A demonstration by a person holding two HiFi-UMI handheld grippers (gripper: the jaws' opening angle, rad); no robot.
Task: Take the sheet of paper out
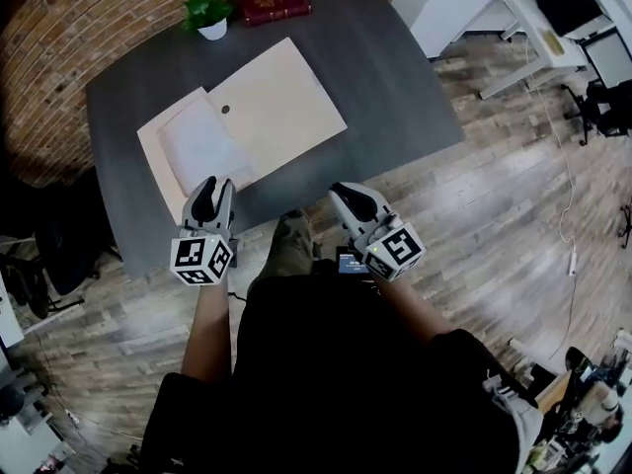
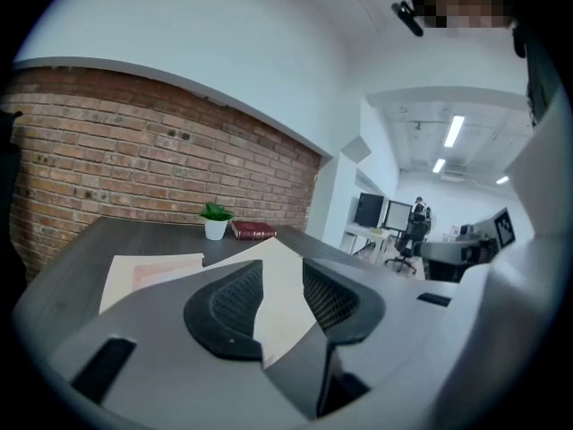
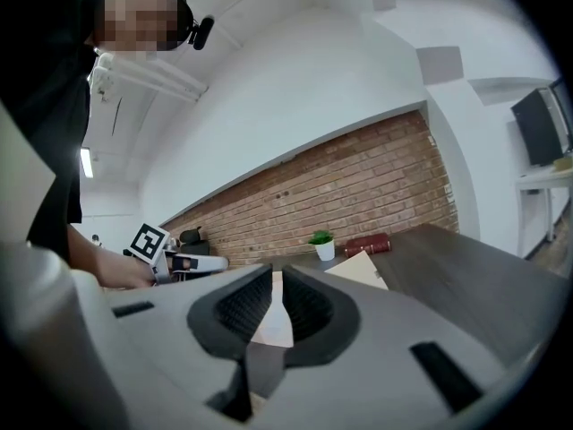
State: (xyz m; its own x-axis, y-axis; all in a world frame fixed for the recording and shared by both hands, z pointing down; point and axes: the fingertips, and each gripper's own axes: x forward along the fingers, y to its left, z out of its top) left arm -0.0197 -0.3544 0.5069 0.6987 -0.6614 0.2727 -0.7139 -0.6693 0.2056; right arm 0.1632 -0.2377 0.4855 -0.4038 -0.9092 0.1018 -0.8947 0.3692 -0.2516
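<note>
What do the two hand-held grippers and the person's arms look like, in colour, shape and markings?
Both grippers are light grey moulded plastic. The left gripper and the right gripper each end in two curved tongs lined with black ribbed pads. Each also carries a white cube with black square markers at its rear. The person wears a black short-sleeved top.

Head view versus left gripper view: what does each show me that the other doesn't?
Head view only: the white sheet outlined whole on the tan folder, with the left gripper and right gripper both at the near edge of the table. Left gripper view only: its jaws apart, nothing between them. Shared: folder, potted plant, red book.
</note>
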